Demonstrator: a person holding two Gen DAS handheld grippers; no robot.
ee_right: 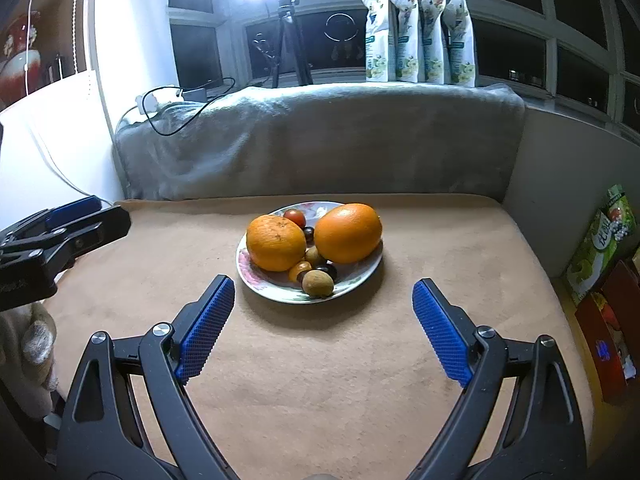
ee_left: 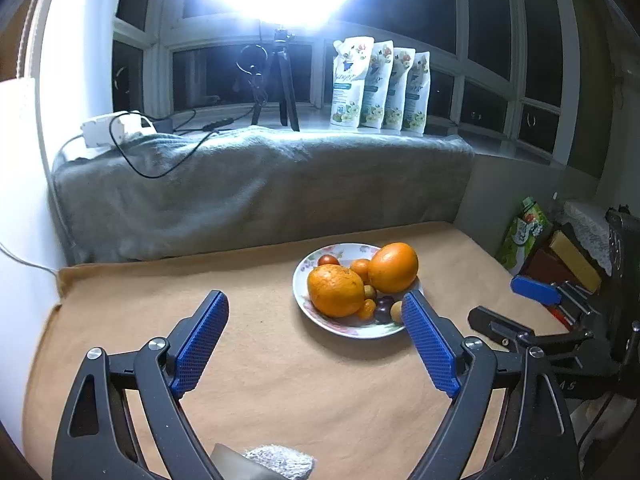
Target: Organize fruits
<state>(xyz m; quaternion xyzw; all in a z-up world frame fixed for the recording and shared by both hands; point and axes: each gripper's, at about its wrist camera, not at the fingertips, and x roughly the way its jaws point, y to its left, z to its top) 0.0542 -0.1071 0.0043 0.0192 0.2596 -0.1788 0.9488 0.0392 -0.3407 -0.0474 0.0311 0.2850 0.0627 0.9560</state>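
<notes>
Left claw (ee_left: pixel 316 312) and right claw (ee_right: pixel 324 300): spread apart, holding nothing, short of plate (ee_right: pixel 362 272). Two oranges (ee_right: pixel 347 233) and small fruits (ee_right: pixel 317 283) on plate, mid-tabletop (ee_right: pixel 320 380).

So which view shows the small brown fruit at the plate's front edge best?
The right wrist view: the brown fruit sits whole and unobstructed on the plate. In the left wrist view, the left claw's finger partly hides it.

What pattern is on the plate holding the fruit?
White plate with a pink-and-green floral print, clearest in the right wrist view.
</notes>
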